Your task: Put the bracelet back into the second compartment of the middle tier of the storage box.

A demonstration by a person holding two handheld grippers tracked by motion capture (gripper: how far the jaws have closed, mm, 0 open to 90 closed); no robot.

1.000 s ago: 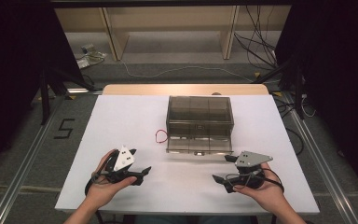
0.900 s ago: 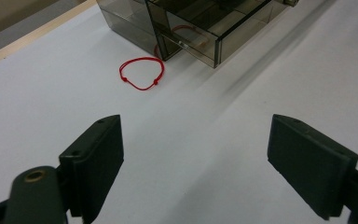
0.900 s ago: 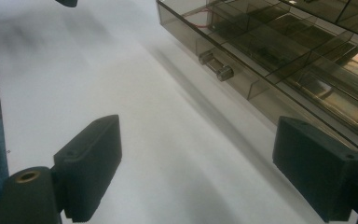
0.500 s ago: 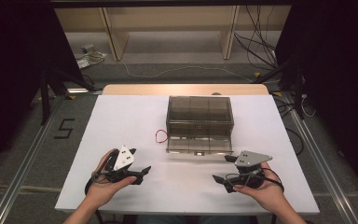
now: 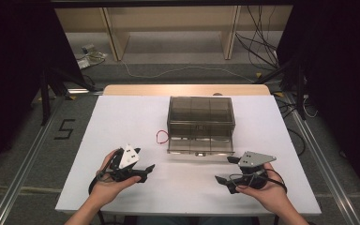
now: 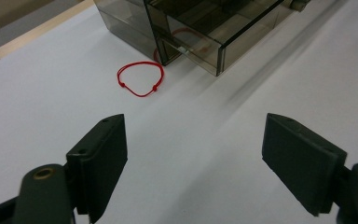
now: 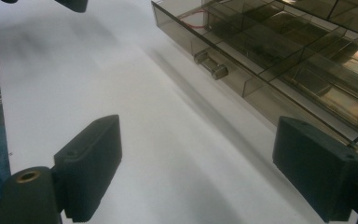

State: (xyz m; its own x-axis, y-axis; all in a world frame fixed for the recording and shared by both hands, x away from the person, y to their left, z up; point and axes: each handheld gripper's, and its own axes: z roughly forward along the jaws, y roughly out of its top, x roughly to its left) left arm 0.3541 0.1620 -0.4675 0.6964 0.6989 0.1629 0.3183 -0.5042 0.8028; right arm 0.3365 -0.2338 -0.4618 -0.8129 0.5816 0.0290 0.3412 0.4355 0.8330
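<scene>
Jaws L gripper (image 6: pixel 193 163) just closing, empty — R gripper (image 7: pixel 196 170) unmoved | red cord (image 6: pixel 140 80) same

**Box at centre, loop at its left**

The drawer box (image 5: pixel 200 123) is set mid-desk (image 5: pixel 122 117), toward the far edge. The string loop (image 5: pixel 161 137) is laid on the desk just beside the box's left front corner. Nearer the front edge, the left hand-held gripper (image 5: pixel 146 171) is held left of the box, the right hand-held gripper (image 5: pixel 225 169) right, well apart.
</scene>
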